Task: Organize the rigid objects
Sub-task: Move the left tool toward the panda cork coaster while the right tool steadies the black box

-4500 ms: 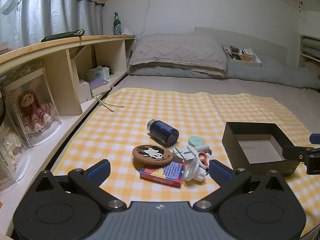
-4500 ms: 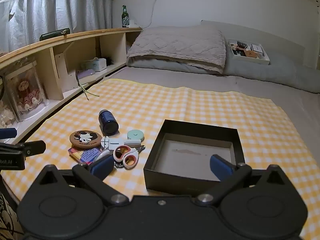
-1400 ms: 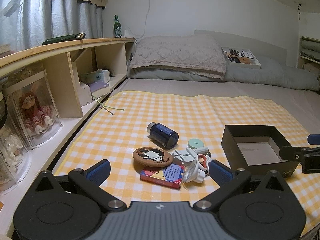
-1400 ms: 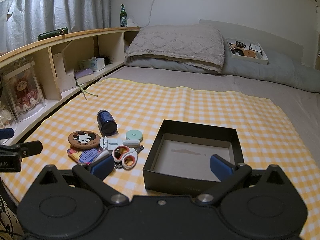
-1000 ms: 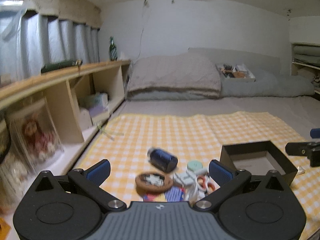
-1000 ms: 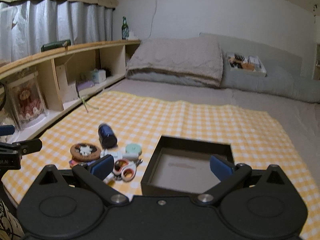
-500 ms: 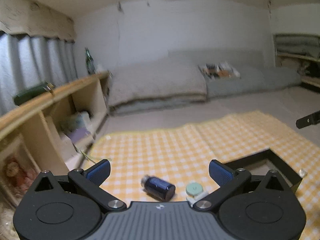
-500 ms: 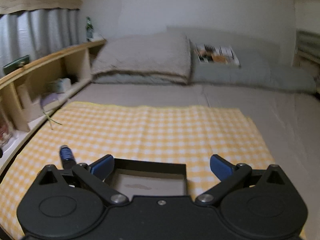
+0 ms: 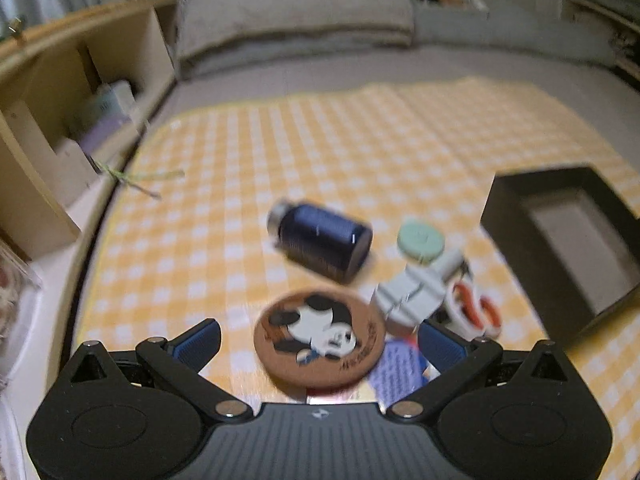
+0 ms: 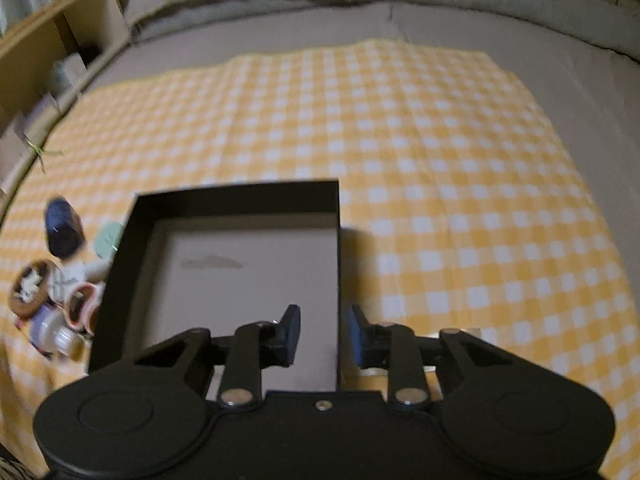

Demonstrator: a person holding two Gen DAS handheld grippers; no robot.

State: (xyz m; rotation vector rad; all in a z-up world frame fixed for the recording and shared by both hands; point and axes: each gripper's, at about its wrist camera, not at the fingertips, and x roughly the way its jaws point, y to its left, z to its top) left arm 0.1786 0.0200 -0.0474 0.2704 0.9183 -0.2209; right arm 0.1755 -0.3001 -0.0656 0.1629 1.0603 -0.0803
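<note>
Both grippers have dropped toward the checked cloth [image 10: 440, 152] since half a second ago. Right gripper [image 10: 324, 334] now straddles the black box's [image 10: 240, 196] right wall, jaws narrowed around it, contact unclear. Left gripper [image 9: 318, 340] hangs wide open over the coaster [image 9: 320, 336], with bottle [image 9: 324, 236], scissors [image 9: 472, 312] and green disc [image 9: 420, 238] just beyond.

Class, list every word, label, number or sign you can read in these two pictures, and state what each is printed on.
None can be read.
Round cartoon coaster: lettering along its rim, too blurred.
Blue and red card box: printed lines, too blurred.
Left gripper: small logo mark on its body, no words.
Dark blue bottle: no legible label.
</note>
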